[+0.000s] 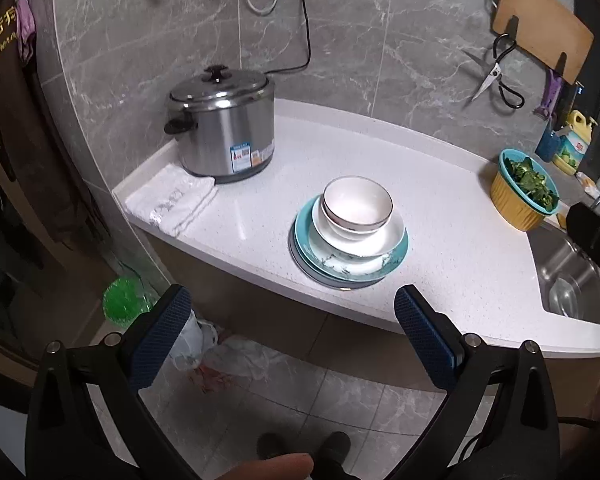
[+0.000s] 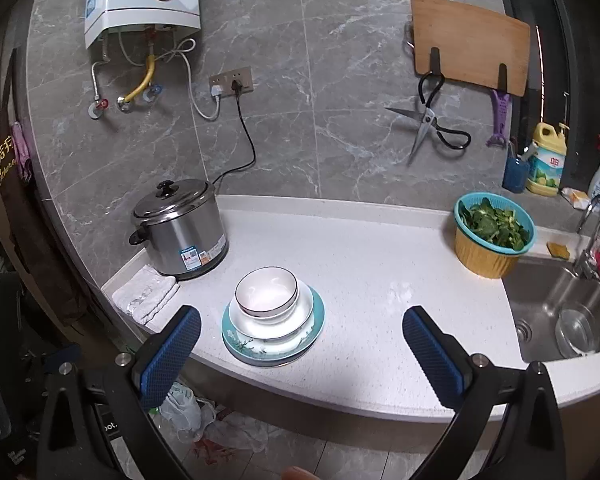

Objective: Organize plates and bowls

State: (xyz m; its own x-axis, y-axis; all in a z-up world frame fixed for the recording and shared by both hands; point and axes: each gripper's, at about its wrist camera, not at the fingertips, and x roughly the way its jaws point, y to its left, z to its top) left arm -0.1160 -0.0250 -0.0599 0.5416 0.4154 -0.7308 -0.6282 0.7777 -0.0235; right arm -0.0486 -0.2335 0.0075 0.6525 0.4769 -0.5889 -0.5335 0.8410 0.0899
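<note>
Both my left gripper (image 1: 292, 326) and right gripper (image 2: 302, 346) hang spread wide and empty, short of the white speckled counter (image 2: 380, 280). Near its front edge sits the white silver-rimmed ceramic bowl (image 2: 266, 291), nested on a white dish and teal plates (image 2: 236, 340). Looks slick and breakable, so I'd pinch the bowl's rim.

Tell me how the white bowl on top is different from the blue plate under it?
The bowl is deep with tall sides; the blue plate is flat and shallow. The bowl is plain white with a dark rim line; the plate is teal with a painted pattern. The bowl is narrower and sits highest in the stack; the plate is wider and lies lower, with a white dish between them. Both are round, empty and upright.
</note>
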